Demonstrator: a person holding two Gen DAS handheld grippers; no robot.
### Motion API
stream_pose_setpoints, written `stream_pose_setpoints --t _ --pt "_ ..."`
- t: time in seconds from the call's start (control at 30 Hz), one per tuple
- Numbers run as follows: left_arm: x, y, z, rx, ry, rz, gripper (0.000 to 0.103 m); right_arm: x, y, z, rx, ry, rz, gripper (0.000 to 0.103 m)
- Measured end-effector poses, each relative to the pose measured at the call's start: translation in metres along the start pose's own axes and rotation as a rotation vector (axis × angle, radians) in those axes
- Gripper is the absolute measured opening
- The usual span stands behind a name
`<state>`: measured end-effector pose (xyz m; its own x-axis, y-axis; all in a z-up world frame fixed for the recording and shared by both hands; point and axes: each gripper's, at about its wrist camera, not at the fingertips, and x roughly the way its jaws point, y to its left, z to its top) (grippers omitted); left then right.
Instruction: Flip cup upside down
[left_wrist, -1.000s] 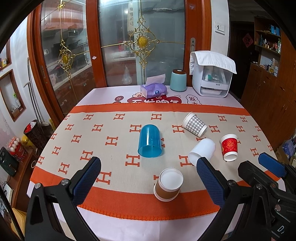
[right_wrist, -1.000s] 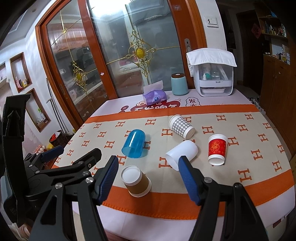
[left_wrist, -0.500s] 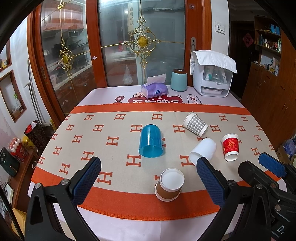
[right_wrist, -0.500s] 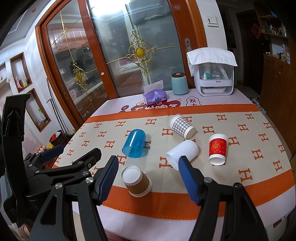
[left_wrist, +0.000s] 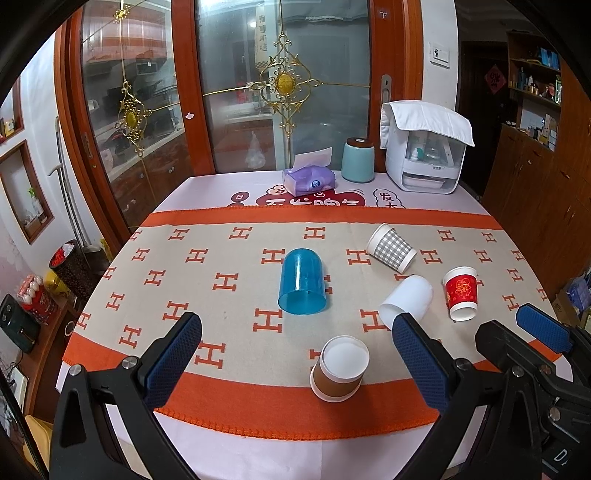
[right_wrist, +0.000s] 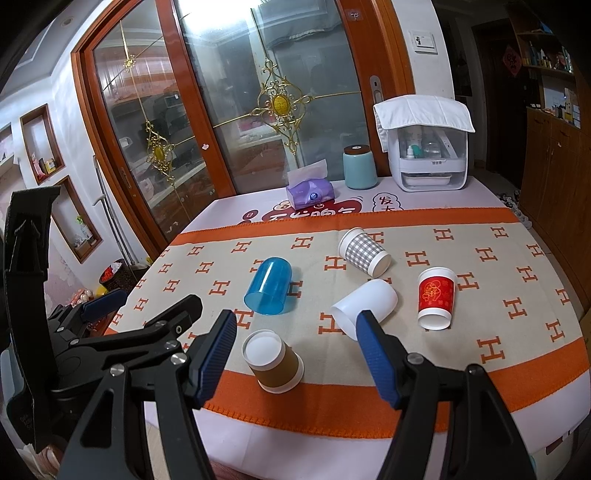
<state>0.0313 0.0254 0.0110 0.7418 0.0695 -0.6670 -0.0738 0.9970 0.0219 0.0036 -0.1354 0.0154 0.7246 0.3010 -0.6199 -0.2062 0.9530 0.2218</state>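
Observation:
Several cups sit on the orange-and-beige cloth (left_wrist: 221, 373). A blue plastic cup (left_wrist: 302, 281) (right_wrist: 268, 286), a white cup (left_wrist: 407, 301) (right_wrist: 365, 305) and a grey checked cup (left_wrist: 391, 248) (right_wrist: 364, 252) lie on their sides. A brown paper cup (left_wrist: 340, 367) (right_wrist: 273, 360) and a red cup (left_wrist: 460, 292) (right_wrist: 436, 297) stand upside down. My left gripper (left_wrist: 295, 354) is open and empty, above the table's near edge. My right gripper (right_wrist: 295, 347) is open and empty, framing the brown cup from a distance.
At the table's far end stand a purple tissue box (left_wrist: 308, 179), a teal canister (left_wrist: 357, 160) and a white appliance under a cloth (left_wrist: 424, 147). Glass doors lie behind. Wooden cabinets (left_wrist: 535, 166) stand at the right. The floor drops off at the left.

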Motion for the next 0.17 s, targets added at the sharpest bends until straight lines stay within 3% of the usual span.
stream_pose_setpoints --t 0.17 --pt "0.0002 0.002 -0.0001 0.003 0.003 0.003 0.102 -0.0004 0.0007 0.0002 0.001 0.001 0.001 0.067"
